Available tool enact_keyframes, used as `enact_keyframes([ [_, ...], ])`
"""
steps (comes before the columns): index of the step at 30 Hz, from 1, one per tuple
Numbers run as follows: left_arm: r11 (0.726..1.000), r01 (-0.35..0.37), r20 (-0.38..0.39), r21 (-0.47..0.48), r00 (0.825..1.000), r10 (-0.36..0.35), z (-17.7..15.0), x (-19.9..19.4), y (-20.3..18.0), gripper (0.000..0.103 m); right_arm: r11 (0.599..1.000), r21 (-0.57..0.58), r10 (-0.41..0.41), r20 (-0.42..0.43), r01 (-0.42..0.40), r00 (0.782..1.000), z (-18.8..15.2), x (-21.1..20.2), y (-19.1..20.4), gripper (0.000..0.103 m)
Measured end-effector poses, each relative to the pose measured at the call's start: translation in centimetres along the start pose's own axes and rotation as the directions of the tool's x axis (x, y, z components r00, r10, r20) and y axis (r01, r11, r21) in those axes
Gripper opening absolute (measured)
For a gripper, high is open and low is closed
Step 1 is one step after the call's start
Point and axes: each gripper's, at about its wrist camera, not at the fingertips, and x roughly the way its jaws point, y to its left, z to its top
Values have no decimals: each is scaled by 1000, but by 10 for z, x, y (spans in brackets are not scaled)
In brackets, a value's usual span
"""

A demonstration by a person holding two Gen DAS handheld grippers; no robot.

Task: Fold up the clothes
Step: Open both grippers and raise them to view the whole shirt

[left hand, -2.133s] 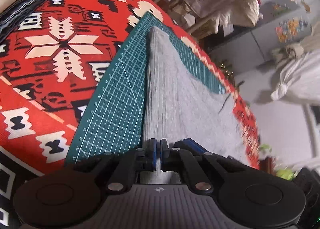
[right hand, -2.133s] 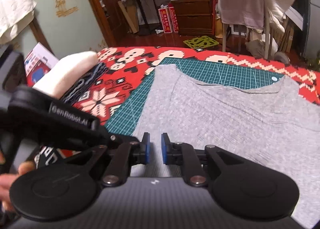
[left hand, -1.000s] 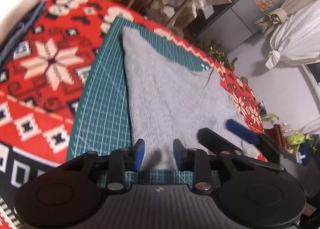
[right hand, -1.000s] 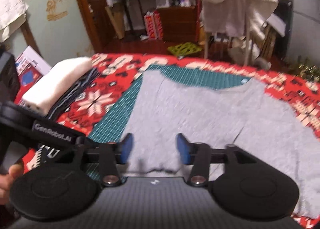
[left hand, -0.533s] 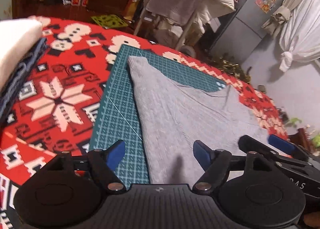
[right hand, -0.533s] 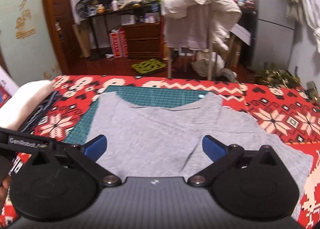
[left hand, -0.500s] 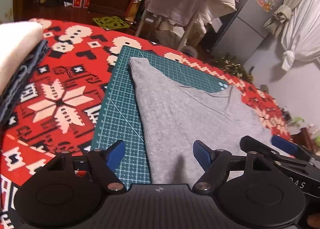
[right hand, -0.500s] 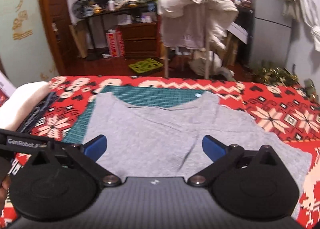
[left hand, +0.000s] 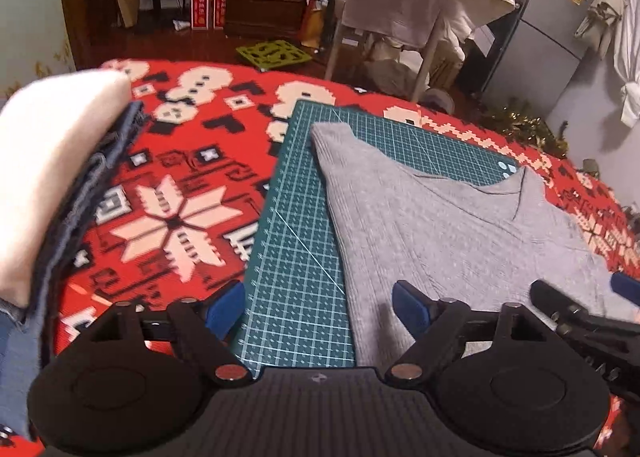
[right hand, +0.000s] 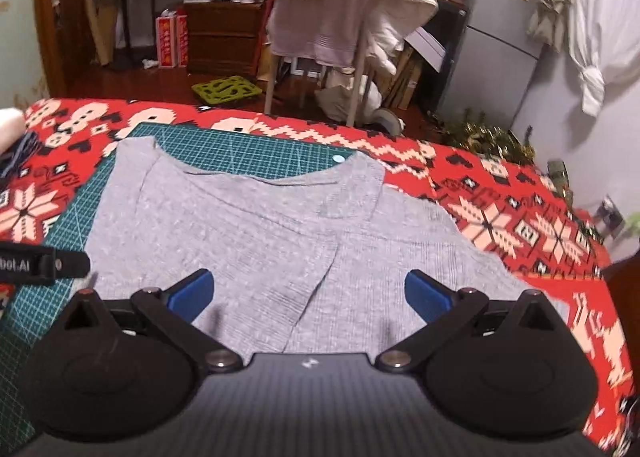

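A grey knit garment [left hand: 452,225] [right hand: 256,233] lies flat on a green cutting mat [left hand: 296,257] [right hand: 248,153], its left side folded in along a straight edge and its right part spread onto the red cloth. My left gripper [left hand: 320,307] hovers open over the garment's near left edge and the mat, holding nothing. My right gripper [right hand: 307,293] is wide open above the garment's near middle, also holding nothing. The right gripper's black finger [left hand: 576,317] shows at the right of the left wrist view.
A red patterned cloth [left hand: 180,185] [right hand: 520,217] covers the table. A stack of folded clothes, white on top of dark blue [left hand: 52,185], stands at the left. Beyond the table are a chair draped with white clothes [right hand: 344,5], a wooden dresser [right hand: 224,37] and a fridge [left hand: 552,5].
Both grippers let go of the garment's near edge, opened wide and pulled back and up. The garment now lies flat with its left side folded.
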Motion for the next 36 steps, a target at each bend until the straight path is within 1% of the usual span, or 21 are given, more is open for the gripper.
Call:
enact_keyframes([
  [2, 999, -29, 12, 15, 1000, 29, 1, -3, -2, 86, 1000, 30, -2, 12, 2, 1000, 2, -3, -3, 103],
  [4, 998, -50, 19, 28, 999, 50, 3, -6, -5, 86, 997, 72, 31, 4, -31, 1000, 5, -4, -9, 103],
  [8, 993, -92, 45, 78, 995, 89, 6, -11, -12, 86, 988, 151, 10, -3, -9, 1000, 9, -5, -20, 103],
  [9, 989, -103, 56, 104, 994, 98, 7, -12, -15, 85, 988, 156, 6, 7, -7, 1000, 10, -6, -23, 103],
  [11, 983, -105, 93, 150, 991, 91, 8, -18, -21, 84, 986, 165, -21, 37, 15, 999, 10, -11, -24, 103],
  [13, 983, -91, 116, 157, 990, 74, 9, -25, -23, 84, 984, 173, -44, 59, 34, 997, 12, -16, -25, 103],
  [15, 984, -79, 133, 161, 989, 57, 10, -32, -24, 84, 983, 180, -38, 64, 26, 997, 15, -22, -26, 103],
  [16, 986, -72, 126, 152, 991, 53, 11, -33, -22, 84, 983, 184, -35, 67, 22, 997, 17, -24, -26, 103],
  [20, 992, -49, 99, 114, 994, 38, 16, -38, -13, 86, 984, 176, -23, 121, 1, 992, 23, -43, -25, 103],
  [24, 997, -21, 70, 74, 997, 16, 21, -43, -4, 87, 988, 152, -24, 132, 4, 991, 23, -57, -21, 103],
  [26, 999, 19, 50, 48, 999, -21, 26, -43, 3, 89, 989, 147, -33, 124, 15, 992, 22, -61, -18, 103],
  [28, 998, 40, 36, 50, 998, -42, 29, -43, 5, 90, 987, 158, -8, 112, -10, 994, 23, -62, -17, 103],
  [31, 997, 63, 33, 35, 997, -65, 29, -43, 7, 90, 981, 175, 62, 120, -83, 991, 22, -64, -20, 103],
  [33, 996, 91, 58, 10, 994, -91, 27, -45, 10, 89, 977, 162, 116, 128, -136, 985, 23, -64, -23, 103],
  [35, 994, 105, 92, -15, 990, -104, 26, -48, 14, 89, 979, 129, 144, 113, -158, 983, 26, -63, -24, 103],
  [36, 993, 115, 102, -24, 988, -112, 26, -50, 16, 89, 978, 131, 145, 115, -160, 983, 27, -62, -24, 103],
])
